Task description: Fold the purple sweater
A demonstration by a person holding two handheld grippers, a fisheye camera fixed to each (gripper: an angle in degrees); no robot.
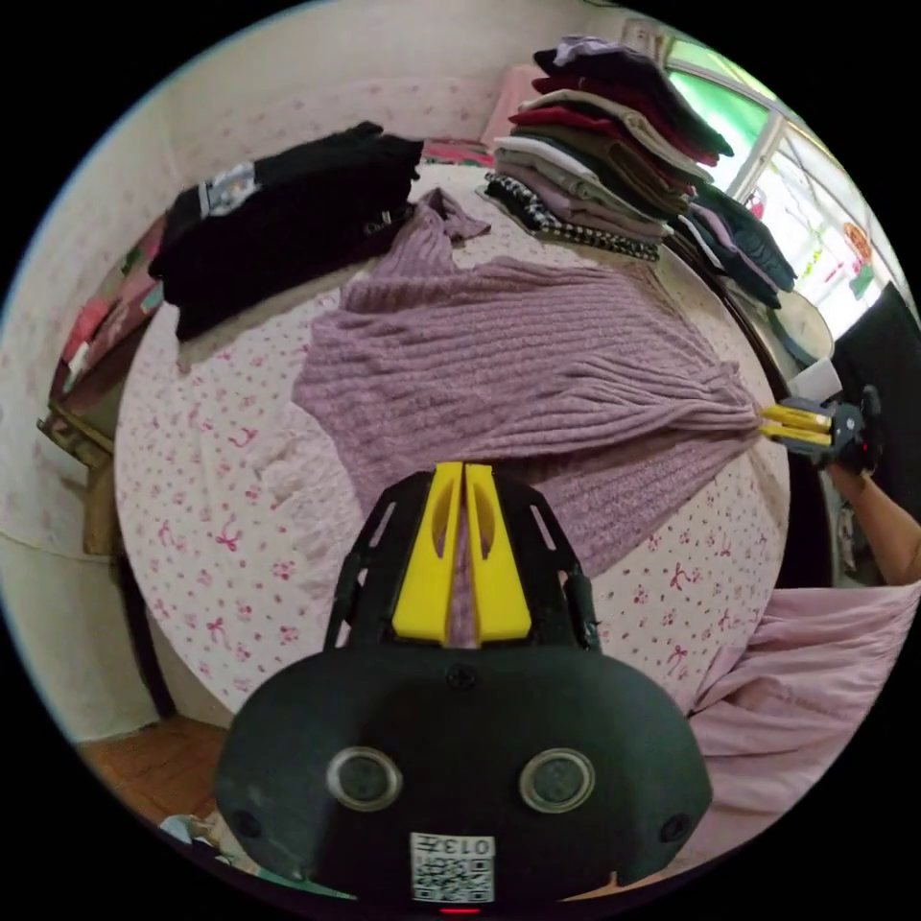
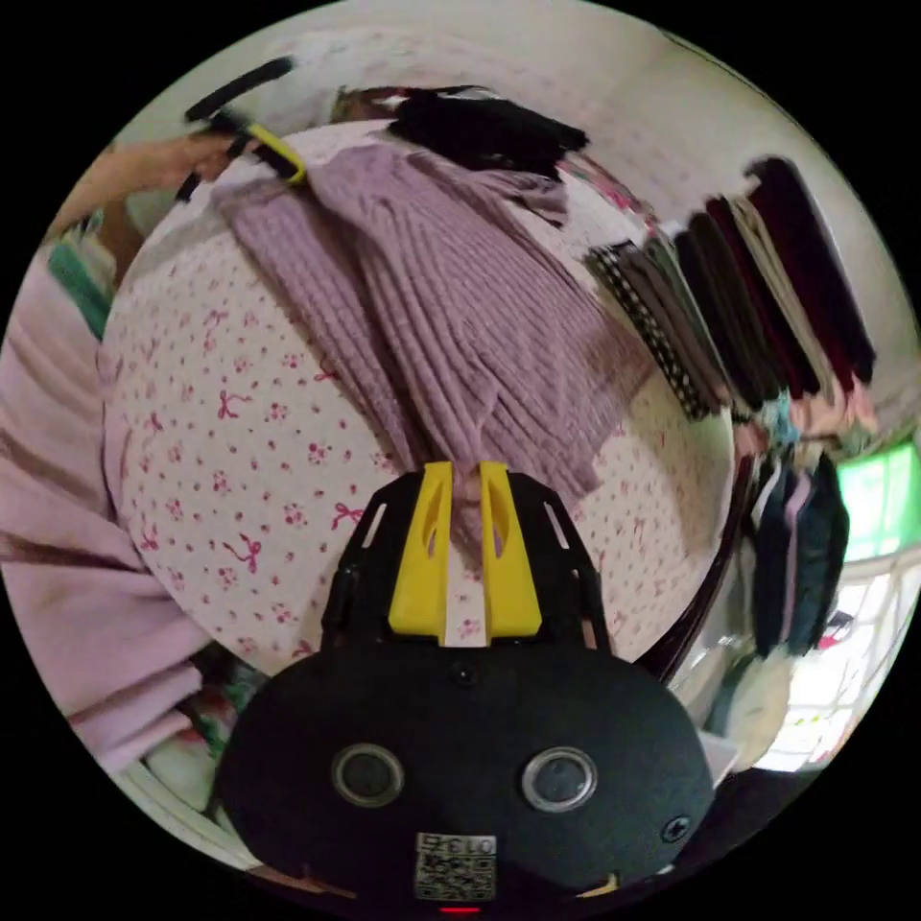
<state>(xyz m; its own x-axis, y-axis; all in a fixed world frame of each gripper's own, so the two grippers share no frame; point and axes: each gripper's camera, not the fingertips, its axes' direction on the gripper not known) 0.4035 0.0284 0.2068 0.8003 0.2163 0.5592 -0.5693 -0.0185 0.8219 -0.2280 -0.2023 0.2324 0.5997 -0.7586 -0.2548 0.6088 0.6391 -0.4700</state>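
The purple sweater (image 1: 518, 374) lies spread across the bed (image 1: 211, 499), a ribbed knit pulled taut between your two grippers. Your left gripper (image 1: 464, 475) sits low and centre in the left gripper view, its yellow jaws nearly closed and clenched on a fold of the sweater's near edge. Your right gripper (image 2: 465, 472) points up the bed in its own view, jaws clamped on a bunched strip of the knit; from the left it appears at the far right edge (image 1: 789, 424), gripping a gathered corner, with your forearm (image 1: 887, 528) behind it. Beyond the sweater, a black garment (image 1: 288, 216) lies folded near the wall (one sleeve reaches toward it). A tall stack of folded clothes (image 1: 604, 163) stands at the bed's far end, beside a bright window (image 1: 758, 134).
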